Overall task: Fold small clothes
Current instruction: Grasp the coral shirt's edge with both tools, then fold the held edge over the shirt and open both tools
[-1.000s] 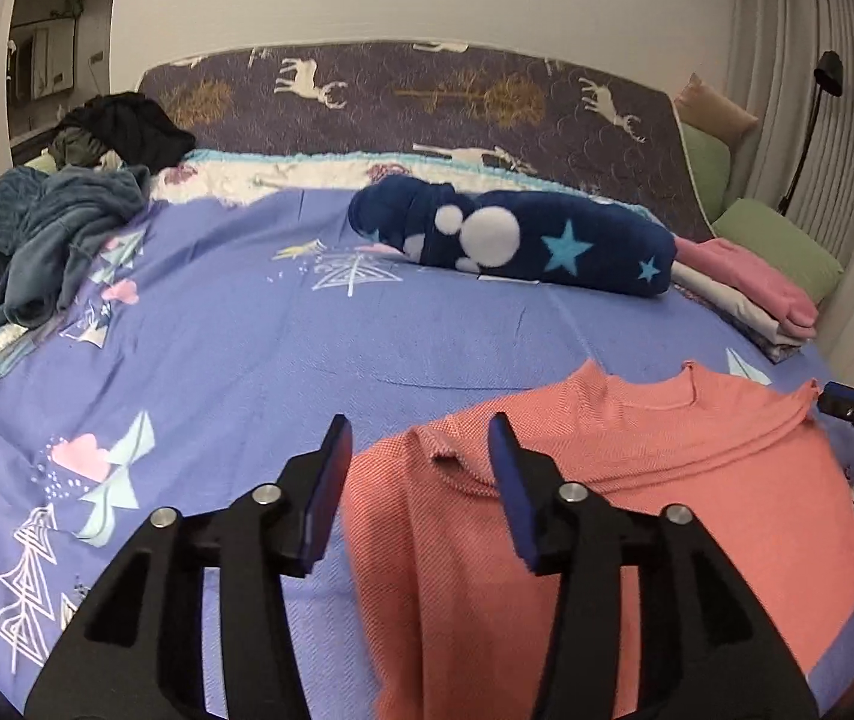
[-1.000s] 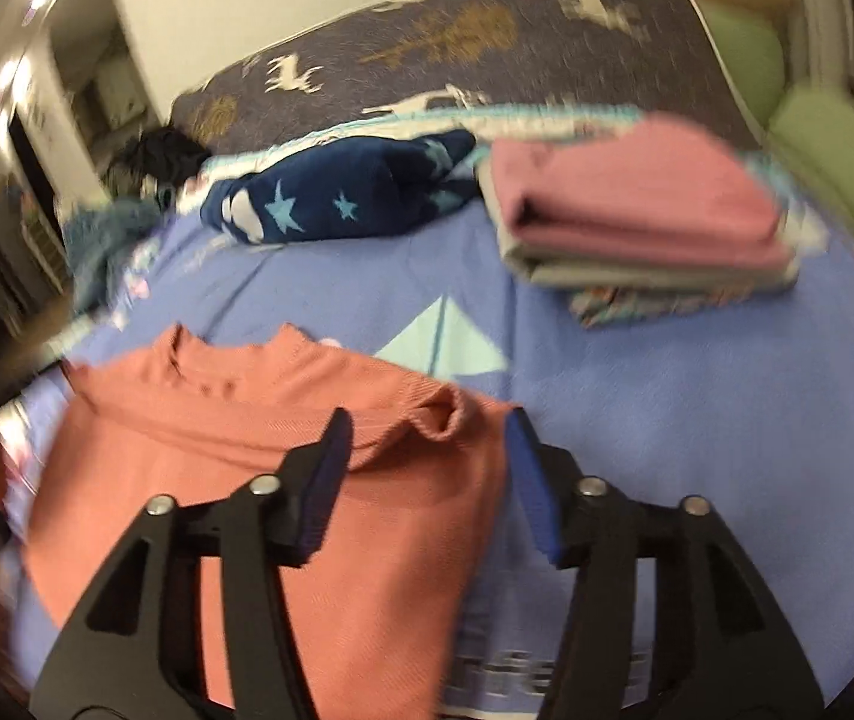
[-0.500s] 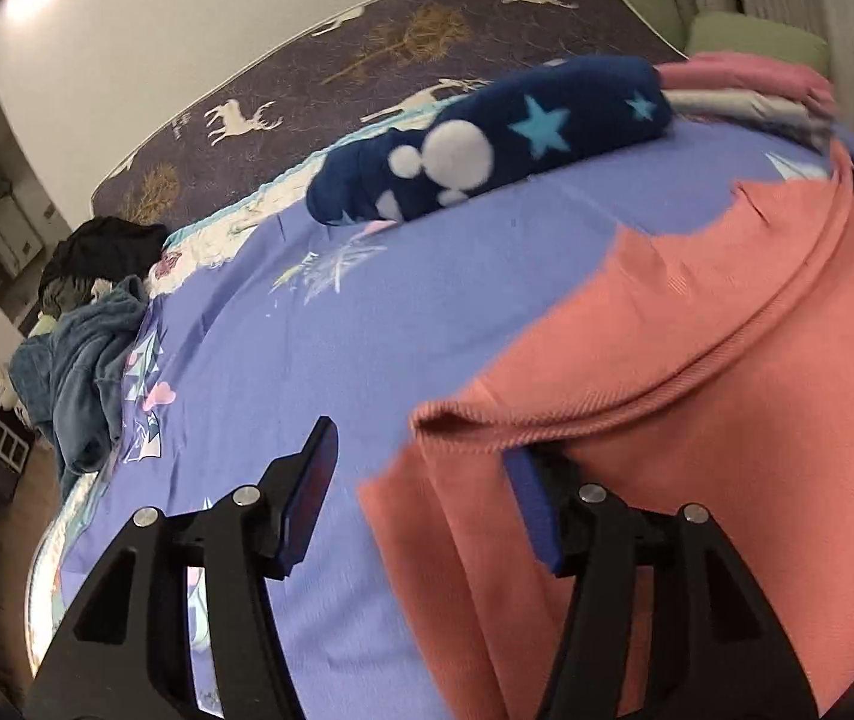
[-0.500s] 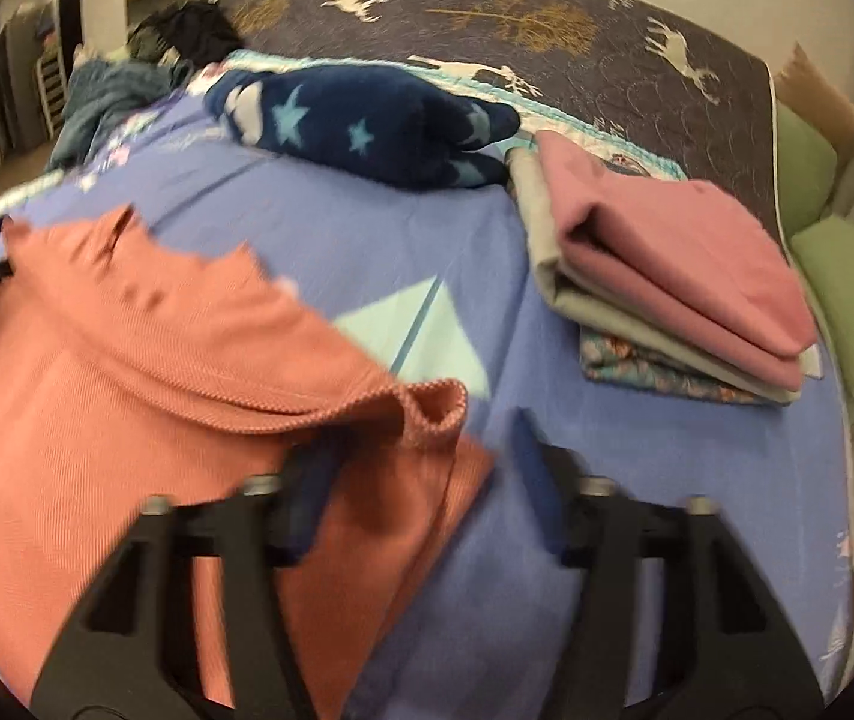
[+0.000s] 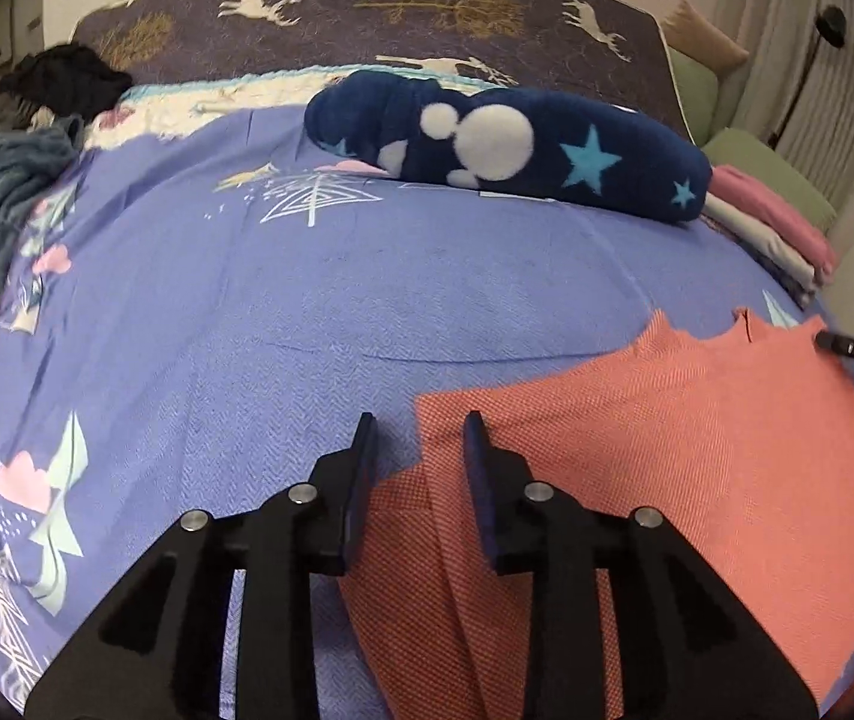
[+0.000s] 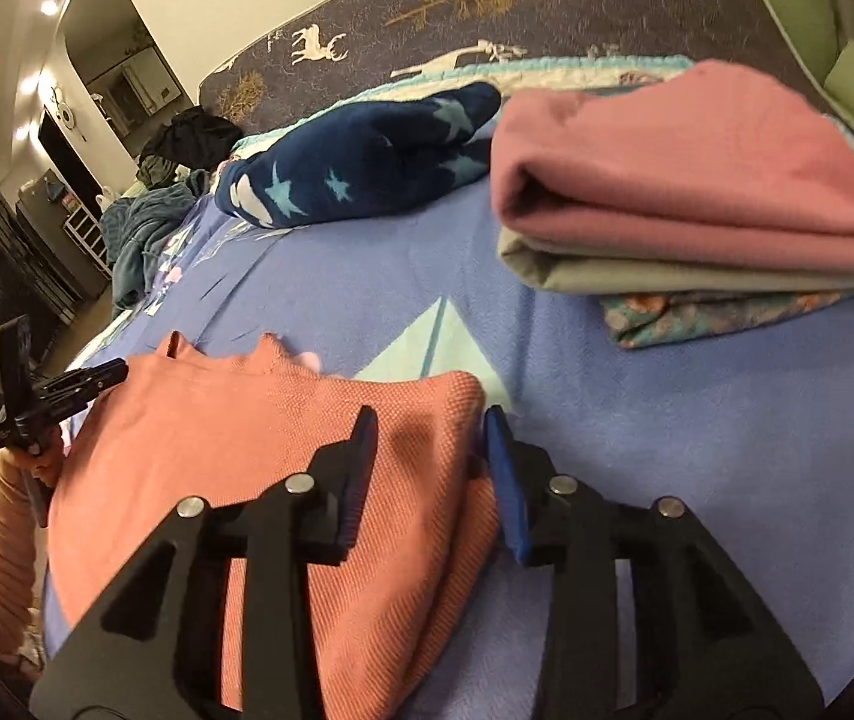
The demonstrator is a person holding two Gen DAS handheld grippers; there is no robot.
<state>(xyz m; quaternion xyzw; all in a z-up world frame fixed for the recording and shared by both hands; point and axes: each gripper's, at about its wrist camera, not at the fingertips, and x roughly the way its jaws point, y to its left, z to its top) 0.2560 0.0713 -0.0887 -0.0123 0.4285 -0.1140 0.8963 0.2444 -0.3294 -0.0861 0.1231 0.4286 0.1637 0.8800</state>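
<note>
A bed with a purple bedspread [image 5: 318,324] is carrying the coral sweater [image 5: 697,450], folded at its near edge. The left hand-held gripper [image 5: 420,450], just narrowing, is straddling one folded corner without visibly pinching it; the right hand-held gripper [image 6: 427,444], just widening, is straddling the other.

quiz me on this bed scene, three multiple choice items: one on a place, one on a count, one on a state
1. Where does the folded pile lie relative to the navy star blanket in the right wrist view?
A. to its right
B. under it
C. to its left

2. How many folded pieces does the pile hold?
A. one
B. three
C. five

3. How does the orange top lie?
A. rolled into a tube
B. hanging off the bed
C. flat on the purple bedspread, one side folded over

Answers:
1 A, the pile sits right of the blanket.
2 B, pink, grey and patterned layers show.
3 C, a doubled edge shows by the left gripper.
</note>
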